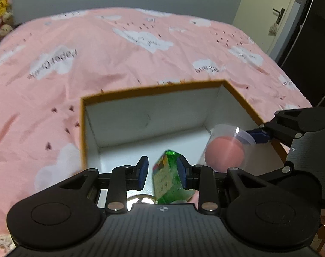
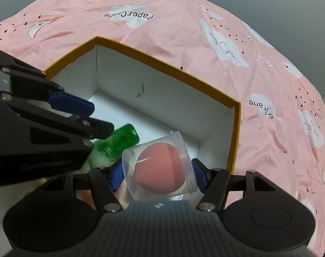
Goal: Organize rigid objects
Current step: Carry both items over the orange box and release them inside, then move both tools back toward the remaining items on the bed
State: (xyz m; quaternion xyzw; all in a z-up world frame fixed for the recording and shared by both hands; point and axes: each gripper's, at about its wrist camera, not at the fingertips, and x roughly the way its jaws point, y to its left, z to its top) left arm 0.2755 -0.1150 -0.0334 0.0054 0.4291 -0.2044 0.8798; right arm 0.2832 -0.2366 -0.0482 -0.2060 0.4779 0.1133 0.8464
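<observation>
Both of your loads are over the box (image 2: 166,64), which sits on the pink bedspread (image 1: 98,49), and neither is resting on its floor yet. As far as you can see, the far half of the box floor is bare; what lies at the near edge under your grippers is too hidden to name. So the job looks to be in its placing stage, with two releases to finish.

Your left gripper (image 1: 162,169) has its jaws parted. The right pad touches the green bottle (image 1: 169,177), while the left pad stands clear of it, so the bottle is no longer clamped and looks to be slipping free. It hangs near the box's near edge, toward the middle. Its long axis runs steeply, leaning toward the far wall, with one rounded end pointing up and away from you. Which end is the cap, you cannot tell.

Your right gripper (image 2: 158,173) is closed on the clear cup (image 2: 160,167), pads pressing its two sides. The cup holds a pink egg-shaped sponge (image 2: 160,167) and hangs above the box's near right corner. Its axis lies tilted, with the rimmed end toward the far wall.

What is left for you: let the bottle drop clear, then lower the cup beside it and open the right jaws.
</observation>
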